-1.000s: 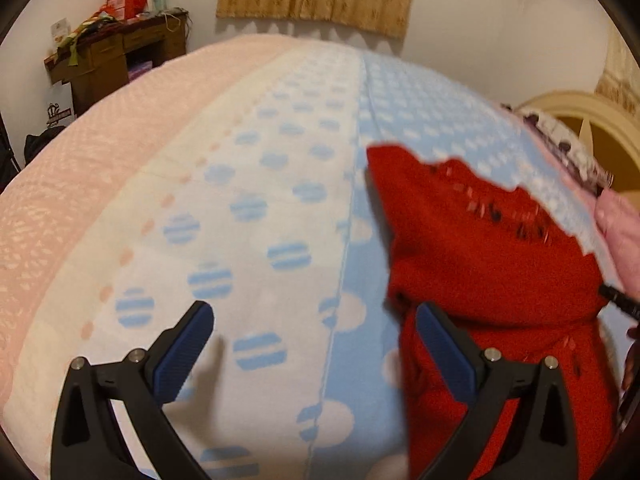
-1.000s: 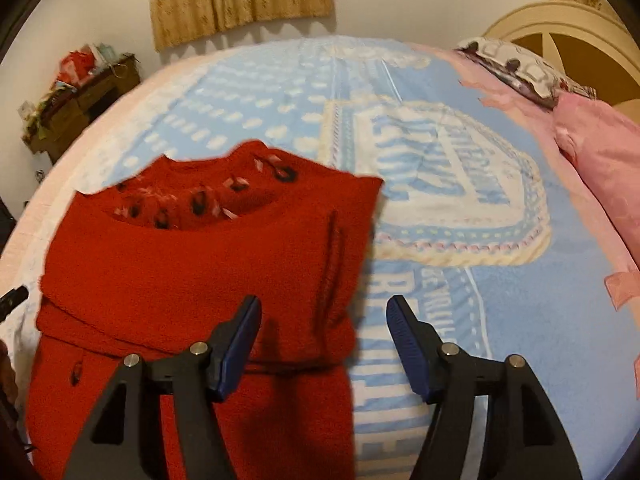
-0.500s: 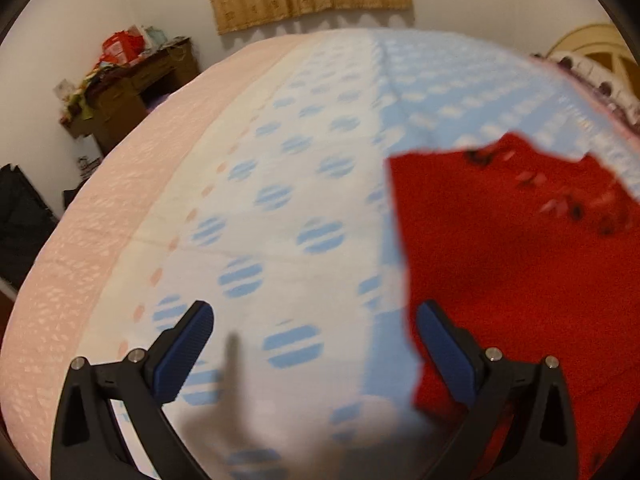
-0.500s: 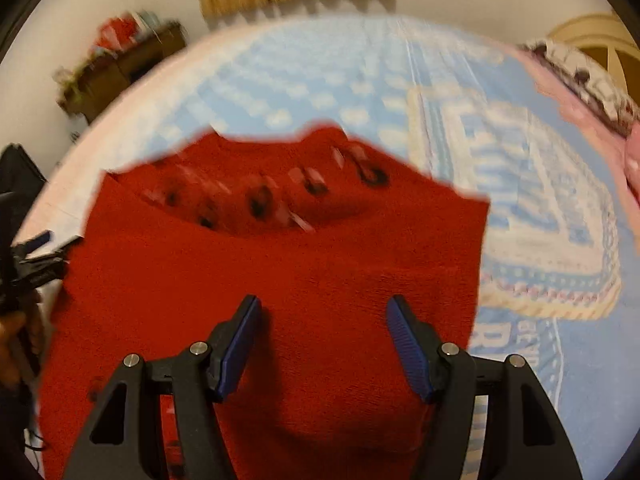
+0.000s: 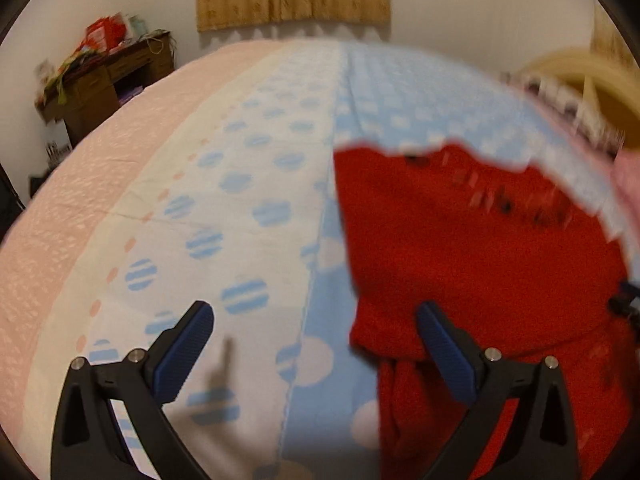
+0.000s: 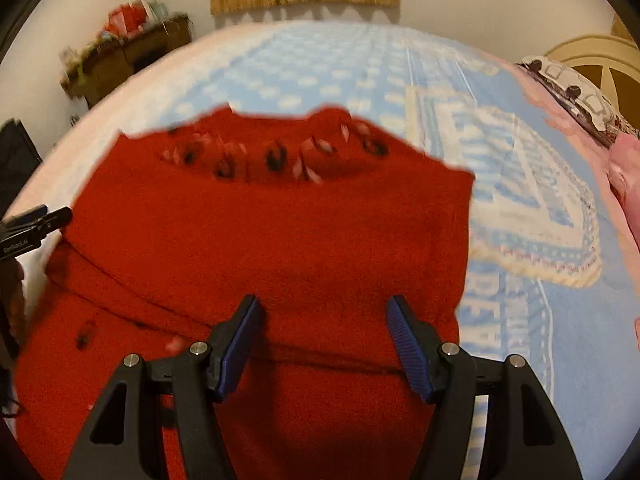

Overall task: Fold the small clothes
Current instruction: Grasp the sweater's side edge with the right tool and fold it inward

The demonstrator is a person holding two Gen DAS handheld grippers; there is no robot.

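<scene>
With our right gripper (image 6: 322, 340) spread wide and empty above the red sweater (image 6: 280, 232), whose folded edge runs just below the jaws, and our left gripper (image 5: 316, 352) wide at the sweater's nine-o'clock edge, we seem poised to pinch both sides on the blue blanket (image 6: 520, 320).

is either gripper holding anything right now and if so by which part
Nothing is held. The left gripper and right gripper are both open above the red knitted sweater.
</scene>
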